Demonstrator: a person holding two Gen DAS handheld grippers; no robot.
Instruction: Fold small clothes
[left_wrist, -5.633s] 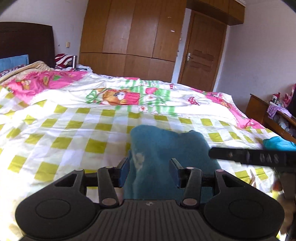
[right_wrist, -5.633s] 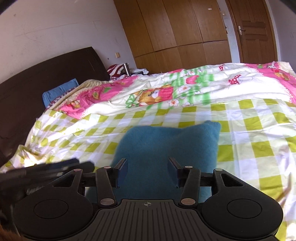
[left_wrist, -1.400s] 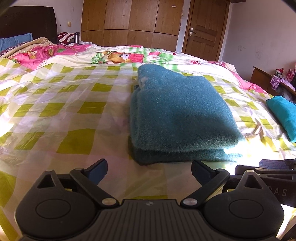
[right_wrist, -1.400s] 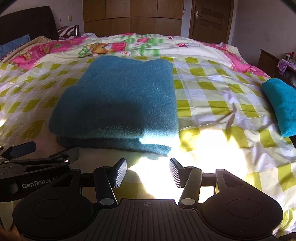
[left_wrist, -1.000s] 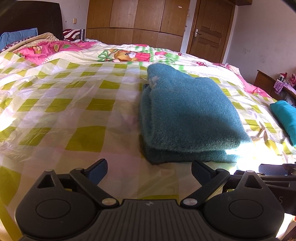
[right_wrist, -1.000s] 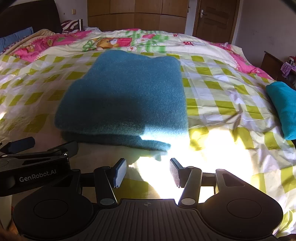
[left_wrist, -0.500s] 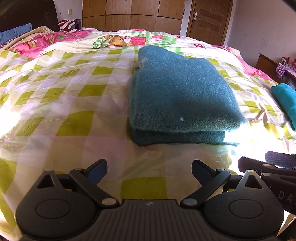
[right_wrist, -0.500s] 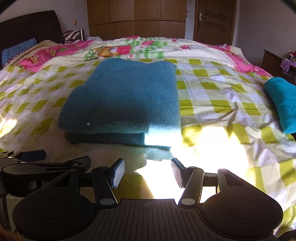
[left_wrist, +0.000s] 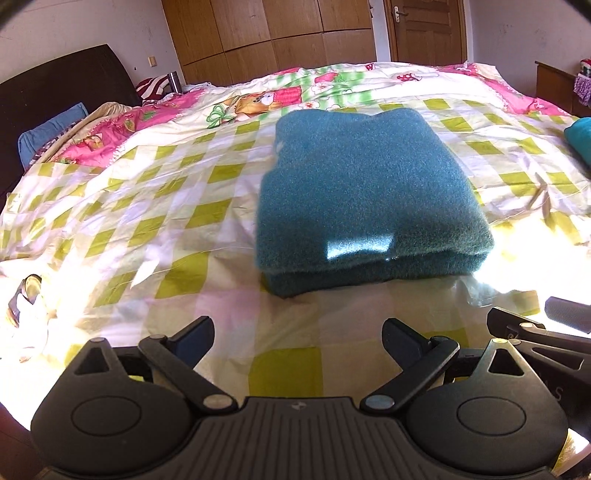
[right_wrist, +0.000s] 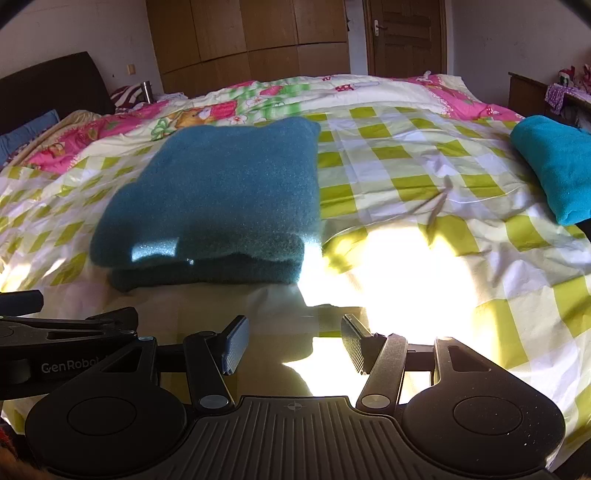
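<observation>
On checked bedsheet (left_wrist: 177, 258): folded teal sweater (left_wrist: 365, 192), centre. Second teal garment (right_wrist: 557, 166), far right. Left gripper (left_wrist: 297, 341) spread wide, empty; right gripper (right_wrist: 293, 347) partly parted, empty, both near.

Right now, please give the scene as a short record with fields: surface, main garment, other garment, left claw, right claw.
surface: bed with checked sheet
main garment: dark teal garment, folded flat on the sheet
other garment: brighter blue garment, at the right edge of the bed
left claw: open, empty, short of the dark teal garment
right claw: open, empty
</observation>
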